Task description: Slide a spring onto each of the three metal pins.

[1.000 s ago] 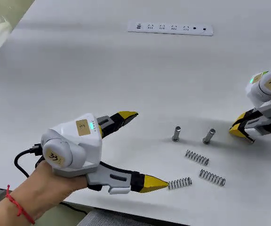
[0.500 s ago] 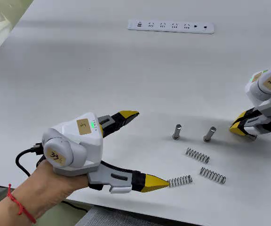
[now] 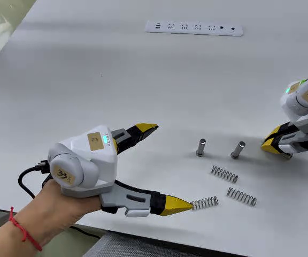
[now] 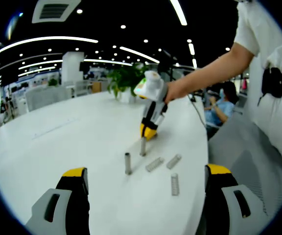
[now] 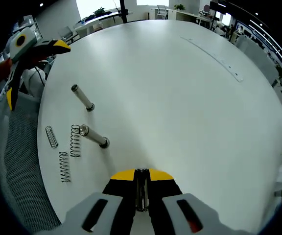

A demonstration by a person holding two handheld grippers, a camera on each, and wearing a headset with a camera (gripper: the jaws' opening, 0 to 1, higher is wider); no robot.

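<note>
Two metal pins [image 3: 200, 147] [image 3: 238, 149] stand upright on the white table [image 3: 90, 80]. Three springs lie in front of them: one [image 3: 224, 174], a second [image 3: 241, 196] and a third [image 3: 205, 203] just past my left gripper's lower tip. My left gripper [image 3: 172, 166] is wide open and holds nothing; in its own view [image 4: 146, 172] the pins [image 4: 128, 163] and springs [image 4: 175, 184] lie ahead. My right gripper [image 3: 274, 149] rests tip-down right of the pins, shut on a third metal pin [image 5: 141, 191] between its jaws.
A white power strip [image 3: 194, 28] lies at the far side of the table. The table's front edge runs close under my left gripper and the nearest spring. A person's arm and body show behind the right gripper [image 4: 149, 131].
</note>
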